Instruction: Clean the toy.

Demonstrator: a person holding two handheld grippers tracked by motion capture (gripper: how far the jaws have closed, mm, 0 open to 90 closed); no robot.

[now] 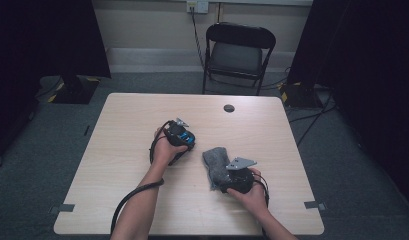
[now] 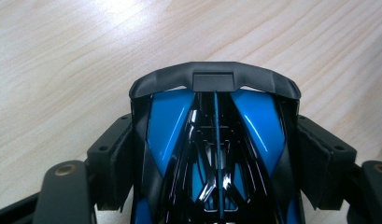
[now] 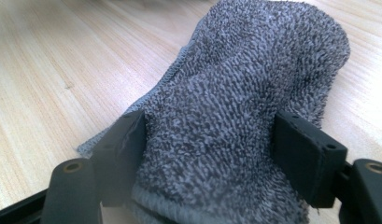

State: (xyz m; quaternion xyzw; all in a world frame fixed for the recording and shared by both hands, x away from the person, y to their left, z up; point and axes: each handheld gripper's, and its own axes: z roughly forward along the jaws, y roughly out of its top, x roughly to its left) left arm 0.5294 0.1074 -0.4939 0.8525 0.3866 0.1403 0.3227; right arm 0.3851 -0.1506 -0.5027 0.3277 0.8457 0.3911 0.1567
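My left hand [image 1: 164, 150] wraps the left gripper [image 2: 215, 154] from the side near the middle of the table [image 1: 122, 150], forearm angled in from the lower edge, and its jaws are clamped on the flanks of a blue-and-black toy car [image 2: 215, 140] (rear wing pointing away from the camera). My right hand [image 1: 249, 192] cups the right gripper [image 3: 212, 154] from below, a little nearer to me, jaws squeezing a folded grey towel [image 3: 235, 107] that lies on the wood just right of the car.
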